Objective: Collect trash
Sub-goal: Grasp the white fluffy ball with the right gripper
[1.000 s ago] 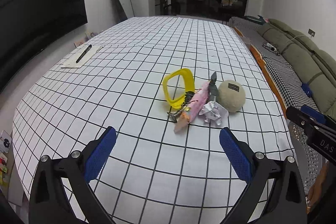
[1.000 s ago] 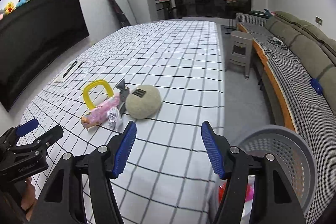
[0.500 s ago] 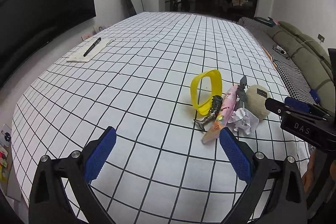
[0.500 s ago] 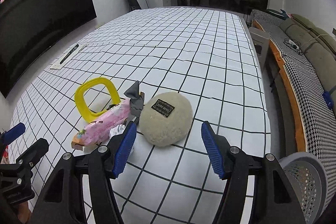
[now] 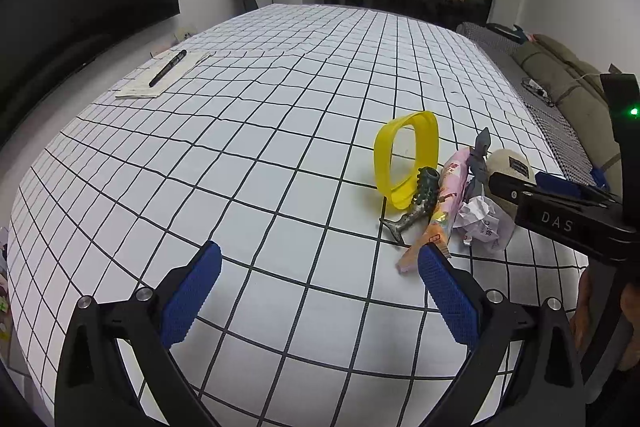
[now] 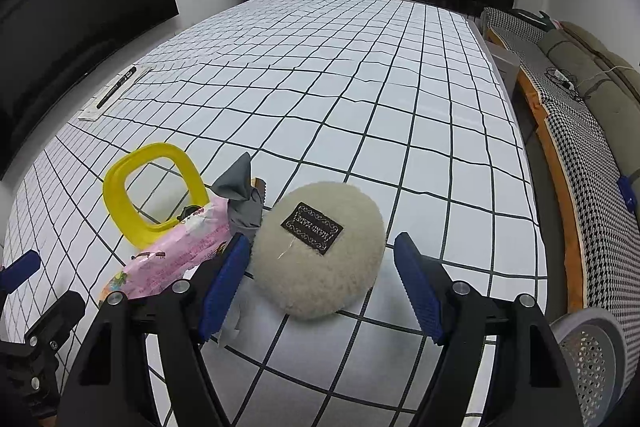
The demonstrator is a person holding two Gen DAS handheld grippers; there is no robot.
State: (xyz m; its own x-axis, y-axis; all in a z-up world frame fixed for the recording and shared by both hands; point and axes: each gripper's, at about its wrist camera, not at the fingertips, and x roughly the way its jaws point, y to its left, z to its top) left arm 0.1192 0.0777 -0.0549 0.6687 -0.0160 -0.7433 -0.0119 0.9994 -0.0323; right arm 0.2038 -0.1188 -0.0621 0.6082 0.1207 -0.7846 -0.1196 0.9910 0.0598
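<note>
A small pile lies on the checked cloth (image 5: 248, 187). It holds a fuzzy cream ball with a dark label (image 6: 320, 255), a pink wrapper (image 6: 180, 251), a crumpled white paper (image 5: 482, 223), a yellow ring (image 6: 154, 187) and a grey toy figure (image 5: 416, 203). My right gripper (image 6: 320, 267) straddles the ball. Its jaws are opening; the left pad (image 6: 224, 283) sits at the ball's edge and the right pad (image 6: 416, 287) stands off it. My left gripper (image 5: 318, 259) is open over bare cloth, just left of the wrapper's (image 5: 444, 203) near end.
A grey perforated basket (image 6: 592, 355) stands on the floor beyond the table's right edge. A pen on paper (image 5: 168, 67) lies far left. A sofa (image 6: 592, 75) runs along the right side, and a dark screen (image 6: 80, 7) fills the left wall.
My right gripper came forward and down until the ball lies between its fingers, and its jaws widened. My left gripper moved closer to the cloth, with the pile now at its right.
</note>
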